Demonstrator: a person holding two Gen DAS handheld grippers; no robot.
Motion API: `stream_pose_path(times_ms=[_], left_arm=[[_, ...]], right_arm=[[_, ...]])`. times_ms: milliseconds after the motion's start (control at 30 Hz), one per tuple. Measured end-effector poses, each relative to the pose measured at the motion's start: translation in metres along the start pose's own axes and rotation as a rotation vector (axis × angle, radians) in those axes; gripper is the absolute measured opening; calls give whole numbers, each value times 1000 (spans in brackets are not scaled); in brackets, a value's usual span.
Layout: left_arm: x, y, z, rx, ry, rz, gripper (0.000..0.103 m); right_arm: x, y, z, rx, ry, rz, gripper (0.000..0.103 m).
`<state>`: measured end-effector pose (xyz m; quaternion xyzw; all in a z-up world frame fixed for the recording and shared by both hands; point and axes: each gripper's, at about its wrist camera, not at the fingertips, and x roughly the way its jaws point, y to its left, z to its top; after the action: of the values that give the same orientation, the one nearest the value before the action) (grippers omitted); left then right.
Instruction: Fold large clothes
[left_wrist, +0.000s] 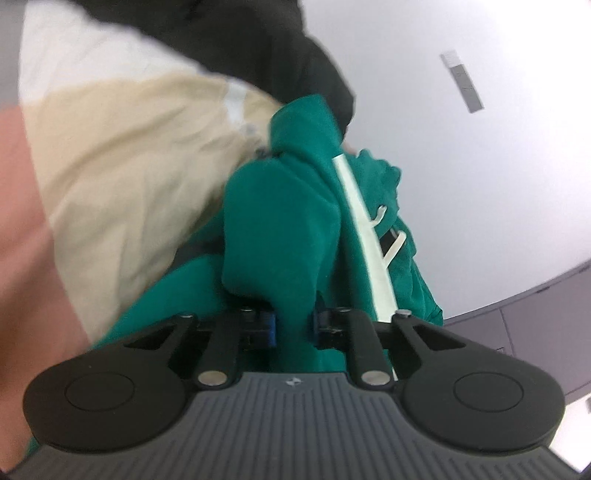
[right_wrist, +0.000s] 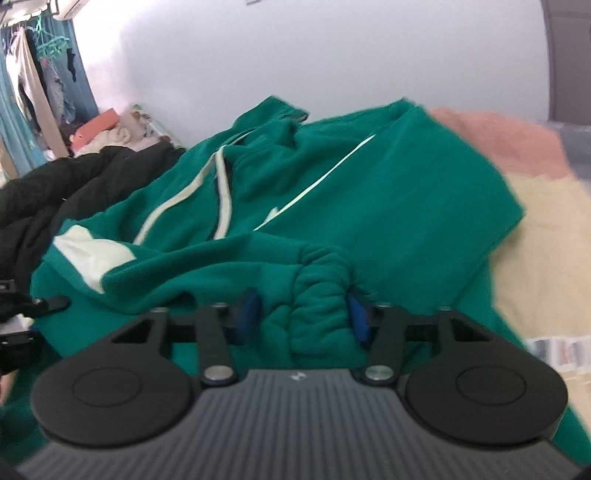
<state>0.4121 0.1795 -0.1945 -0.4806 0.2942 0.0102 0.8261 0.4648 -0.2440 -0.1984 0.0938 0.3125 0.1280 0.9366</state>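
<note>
While blurred — both claws seemingly pinch fleece | left claw (left_wrist: 291, 325) | right claw (right_wrist: 303, 317) | green jacket (right_wrist: 369, 192)

A plain white wall (right_wrist: 332, 48) backs the bed, with blue curtains (right_wrist: 11, 122) (laundry hung there) far left.

A home bedroom, going by the bed's pink and cream bedding (right_wrist: 546, 206) and hanging laundry (right_wrist: 33, 77).

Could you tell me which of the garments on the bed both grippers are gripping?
The green hoodie with white stripes; the black garment beside it lies untouched.
</note>
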Motion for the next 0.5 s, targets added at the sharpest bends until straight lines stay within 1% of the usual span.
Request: stream_pose_path(times_ms=[33,67,133,200,300,400,500], left_arm=[[-3,-2,1,26,-15,2,16],[-6,-4,3,40,-26,3,16],[-10,-2,9,39,-51,11,15],[-15,2,14,44,-77,37,15],[-18,14,23,25,-83,69,15],[-10,23,27,33,-55,102,16],[-3,28,25,39,-27,116,16]], right_arm=[[0,2,0,-5,1,0,42],[0,5,0,-14,-3,0,41],[-2,8,1,5,-7,23,38],[-6,13,3,32,-7,53,37],[-11,25,2,40,0,78,37],[-6,40,-4,-23,36,30,37],[6,40,-12,-45,72,-10,37]])
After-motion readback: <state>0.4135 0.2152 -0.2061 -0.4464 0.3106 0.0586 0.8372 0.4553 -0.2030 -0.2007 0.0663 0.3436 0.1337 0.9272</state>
